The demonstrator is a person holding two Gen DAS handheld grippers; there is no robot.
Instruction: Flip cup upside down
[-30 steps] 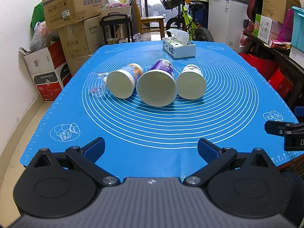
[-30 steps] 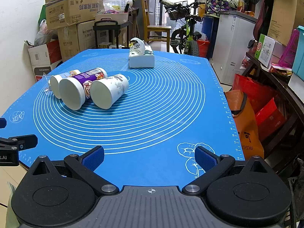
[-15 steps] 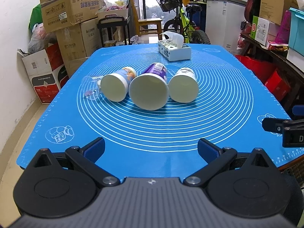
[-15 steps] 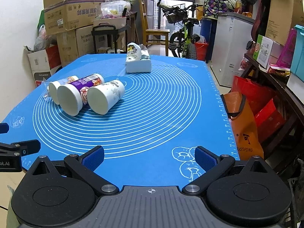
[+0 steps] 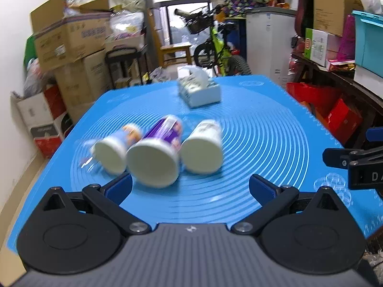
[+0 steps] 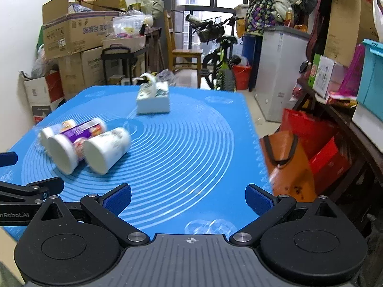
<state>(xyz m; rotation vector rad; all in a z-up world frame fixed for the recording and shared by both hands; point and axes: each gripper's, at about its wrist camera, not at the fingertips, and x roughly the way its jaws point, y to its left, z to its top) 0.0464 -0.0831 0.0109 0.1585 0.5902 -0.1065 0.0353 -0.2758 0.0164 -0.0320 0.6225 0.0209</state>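
While the left wrist view is smeared by motion, it shows the left claw (image 5: 190, 187) spread wide and holding nothing, low over the near part of the blue mat (image 5: 263, 134) that covers the surface. Just ahead of it, three paper cups lie on their sides in a touching row, wide mouths toward the claw and long axes running away from it: a purple cup (image 5: 155, 156) just ahead of the left finger, a blue-printed cup (image 5: 115, 150) further left, and a white cup (image 5: 203, 149) almost dead ahead. A clear plastic cup (image 5: 87, 153) seems to lie beyond the left end, too blurred to be sure. One tissue box (image 5: 199, 91) sits well beyond the row, and part of the right claw (image 5: 352, 161) shows at the right edge. From the right wrist view, the right claw (image 6: 188, 197) is likewise wide and empty, over the mat's near edge. The same three cups lie ahead and well to its left, the white cup (image 6: 106, 150) nearest, the purple (image 6: 71, 147) and blue-printed (image 6: 53, 130) behind it, the tissue box (image 6: 153, 100) far ahead. I judge the left claw the nearer one; its likely grasp is across a cup's wall, square to that axis, before tipping it mouth-down.
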